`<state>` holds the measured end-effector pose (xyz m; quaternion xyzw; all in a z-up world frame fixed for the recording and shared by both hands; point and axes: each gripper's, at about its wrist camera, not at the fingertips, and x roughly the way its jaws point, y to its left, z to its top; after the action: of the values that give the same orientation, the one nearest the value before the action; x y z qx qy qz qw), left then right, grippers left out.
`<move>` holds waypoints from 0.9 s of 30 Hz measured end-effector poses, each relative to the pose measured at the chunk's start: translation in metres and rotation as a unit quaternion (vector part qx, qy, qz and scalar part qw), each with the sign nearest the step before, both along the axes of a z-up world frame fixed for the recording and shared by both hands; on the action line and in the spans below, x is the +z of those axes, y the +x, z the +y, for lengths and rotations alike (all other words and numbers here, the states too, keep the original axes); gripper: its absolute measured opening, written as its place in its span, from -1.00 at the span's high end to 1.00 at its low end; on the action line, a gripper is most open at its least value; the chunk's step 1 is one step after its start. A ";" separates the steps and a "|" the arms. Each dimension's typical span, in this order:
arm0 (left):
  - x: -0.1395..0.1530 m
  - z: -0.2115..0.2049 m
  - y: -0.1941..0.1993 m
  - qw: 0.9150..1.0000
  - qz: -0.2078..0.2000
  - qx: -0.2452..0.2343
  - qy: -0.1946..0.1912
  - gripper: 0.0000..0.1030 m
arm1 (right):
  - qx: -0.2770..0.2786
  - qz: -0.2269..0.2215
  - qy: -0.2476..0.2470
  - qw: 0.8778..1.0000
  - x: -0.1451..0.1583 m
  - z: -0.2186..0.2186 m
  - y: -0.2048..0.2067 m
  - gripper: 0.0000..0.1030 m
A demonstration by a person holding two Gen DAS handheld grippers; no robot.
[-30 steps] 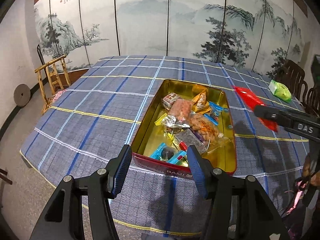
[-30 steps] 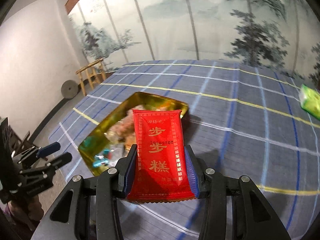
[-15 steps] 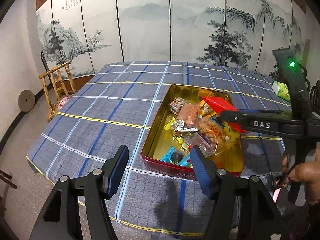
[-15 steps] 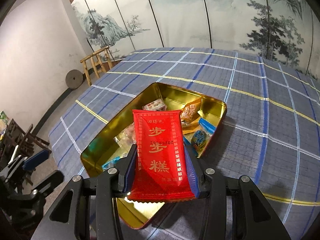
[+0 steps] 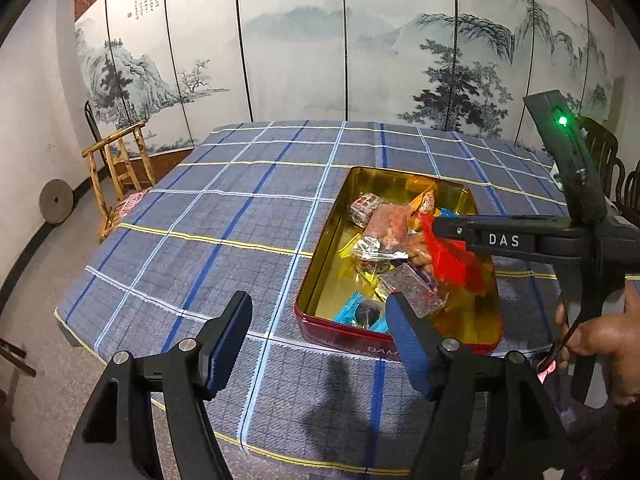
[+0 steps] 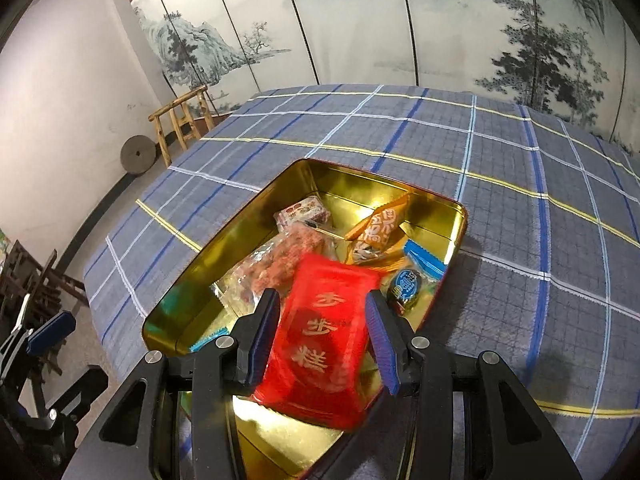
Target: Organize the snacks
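Nearest the right wrist camera, the right claw stands with its blue-padded fingers spread apart over the near end of the gold-lined rectangular tin with red outer walls; the flat red foil snack packet printed with gold Chinese characters lies tilted and motion-blurred between the fingers, and whether either pad touches it cannot be told. In the left wrist view the same red packet shows just under the tip of the right claw, above the snacks in the tin. The left claw hovers open and empty at the near edge of the surface, its right finger overlapping the tin's near wall in the view. Inside the tin, beyond the red packet, lie a round dark sweet in a blue wrapper, a clear bag of reddish-orange pieces, an orange packet with white lettering and a small white-and-red wrapped block. The tin sits on the surface covered by a grey-blue plaid cloth with yellow and white lines. Beyond the far edge of the surface stand a rustic wooden chair, a round stone disc against the wall and a folding screen painted with misty mountains and pines.
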<state>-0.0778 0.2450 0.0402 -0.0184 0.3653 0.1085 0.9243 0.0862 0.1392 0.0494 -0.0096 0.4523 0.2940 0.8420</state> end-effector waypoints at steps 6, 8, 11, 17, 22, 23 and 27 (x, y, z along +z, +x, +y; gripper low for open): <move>0.000 0.002 0.001 1.000 0.000 0.003 0.002 -0.30 | 0.005 0.000 0.010 1.000 0.000 0.001 -0.007 0.11; -0.001 0.002 0.000 1.000 -0.001 0.003 0.002 -0.30 | 0.007 -0.004 0.012 1.000 0.003 0.001 -0.009 0.11; 0.000 0.002 -0.001 1.000 -0.003 0.004 0.003 -0.30 | 0.013 -0.012 0.019 1.000 0.008 -0.001 -0.016 0.11; 0.004 -0.004 -0.006 1.000 -0.022 0.003 0.012 -0.30 | 0.024 -0.053 0.009 0.998 0.019 -0.002 -0.038 0.10; 0.009 -0.009 -0.012 0.998 -0.056 0.004 0.025 -0.33 | 0.020 -0.123 -0.004 0.992 0.038 -0.009 -0.069 -0.28; 0.010 -0.009 -0.013 0.998 -0.062 0.007 0.026 -0.33 | 0.018 -0.137 -0.004 0.990 0.041 -0.011 -0.076 -0.40; 0.017 -0.013 -0.021 0.995 -0.087 0.017 0.037 -0.34 | 0.002 -0.198 -0.013 0.980 0.056 -0.018 -0.103 -0.64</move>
<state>-0.0984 0.2324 0.0568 0.0005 0.2793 0.1353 0.9506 -0.0163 0.1208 0.1057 -0.0790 0.2803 0.2820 0.9141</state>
